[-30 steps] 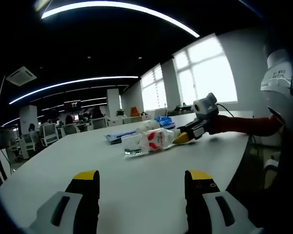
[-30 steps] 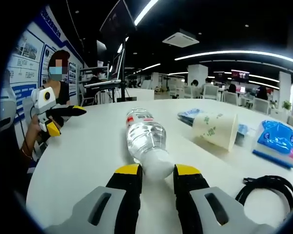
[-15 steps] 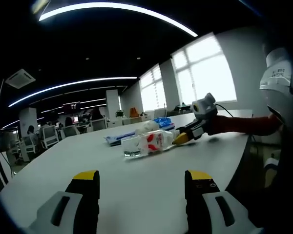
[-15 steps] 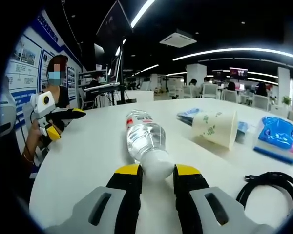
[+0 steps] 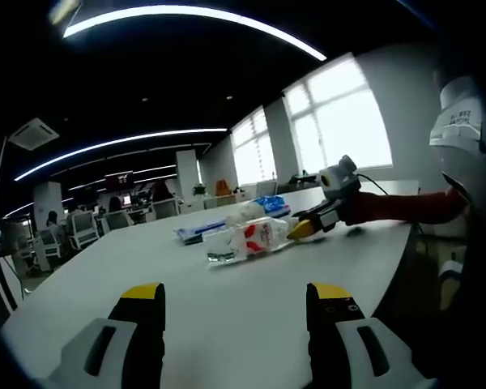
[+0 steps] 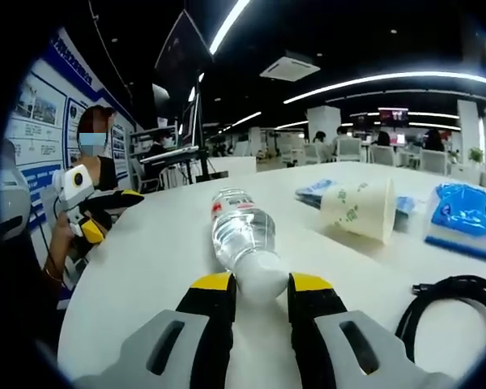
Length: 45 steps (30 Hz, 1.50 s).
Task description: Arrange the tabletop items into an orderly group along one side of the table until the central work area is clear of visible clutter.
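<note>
right gripper view had the right gripper (image 6: 261, 285) clamped on a lying water bottle (image 6: 245, 241) at 6 o'clock; seemed light, slick, crushable. left gripper (image 5: 235, 298) gaped, holding nothing.

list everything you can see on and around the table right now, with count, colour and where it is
water bottle: 1, clear with red-and-white label, lying on the table, its end between the right gripper's jaws
paper cup: 1, cream with green print, on its side right of the bottle
blue packet: 1, blue, far right
black cable: 1, coiled, near right edge
table: 1, white
left gripper: 1, yellow-tipped, open over bare table
right gripper: 1, yellow-tipped, closed on the bottle
</note>
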Each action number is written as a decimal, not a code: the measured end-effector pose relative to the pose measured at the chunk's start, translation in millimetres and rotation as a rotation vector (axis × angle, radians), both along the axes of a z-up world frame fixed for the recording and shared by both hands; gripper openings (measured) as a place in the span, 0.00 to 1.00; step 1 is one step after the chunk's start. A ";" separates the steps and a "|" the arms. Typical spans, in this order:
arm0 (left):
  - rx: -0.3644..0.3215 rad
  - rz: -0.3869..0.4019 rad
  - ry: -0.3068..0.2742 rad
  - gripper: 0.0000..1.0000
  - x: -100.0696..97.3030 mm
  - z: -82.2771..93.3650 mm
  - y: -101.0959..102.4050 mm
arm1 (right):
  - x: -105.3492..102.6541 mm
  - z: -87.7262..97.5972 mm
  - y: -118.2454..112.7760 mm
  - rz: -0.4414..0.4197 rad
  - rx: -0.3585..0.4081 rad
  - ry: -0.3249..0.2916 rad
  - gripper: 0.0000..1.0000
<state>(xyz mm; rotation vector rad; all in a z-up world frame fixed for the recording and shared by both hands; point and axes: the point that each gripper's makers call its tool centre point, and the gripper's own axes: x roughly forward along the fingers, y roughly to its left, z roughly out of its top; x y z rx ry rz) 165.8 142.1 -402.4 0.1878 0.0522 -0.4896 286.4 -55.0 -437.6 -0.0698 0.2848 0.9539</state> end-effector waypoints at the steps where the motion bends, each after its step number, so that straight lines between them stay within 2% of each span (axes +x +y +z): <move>1: -0.002 0.002 -0.002 0.71 -0.2 0.5 0.3 | -0.3 0.0 0.1 0.000 0.003 0.002 0.23; 15: -0.025 -0.002 -0.008 0.71 -1.0 1.2 3.8 | -2.4 4.9 4.2 0.013 0.054 -0.002 0.23; 20: -0.072 -0.024 -0.025 0.71 0.4 9.8 3.7 | -3.3 8.9 5.6 0.017 0.091 0.009 0.22; 23: -0.074 -0.029 -0.038 0.71 3.9 14.2 2.7 | -2.9 9.4 5.8 0.017 0.097 0.011 0.22; 29: -0.026 -0.056 -0.049 0.71 13.6 19.0 0.3 | -2.6 9.6 5.2 0.022 0.104 0.017 0.22; 32: 0.027 -0.088 -0.066 0.70 18.1 24.6 -3.7 | -2.9 9.3 5.1 0.022 0.105 0.019 0.22; 33: 0.057 -0.112 -0.073 0.70 19.2 27.2 -5.9 | -2.9 9.4 5.0 0.022 0.106 0.020 0.22; 36: 0.073 -0.202 -0.109 0.69 21.0 47.6 -18.1 | -3.0 8.8 5.1 0.025 0.102 0.020 0.22; 38: 0.118 -0.231 -0.128 0.68 24.4 56.3 -22.4 | -2.9 8.4 5.2 0.025 0.101 0.021 0.22; 41: 0.161 -0.244 -0.134 0.67 30.6 60.1 -25.9 | -3.2 9.0 5.6 0.024 0.098 0.015 0.22; 43: 0.195 -0.252 -0.130 0.65 41.8 62.0 -28.2 | -3.4 8.9 5.9 0.024 0.093 0.010 0.22; 45: 0.198 -0.241 -0.133 0.65 54.2 65.4 -26.2 | -3.6 8.4 5.9 0.024 0.088 0.009 0.22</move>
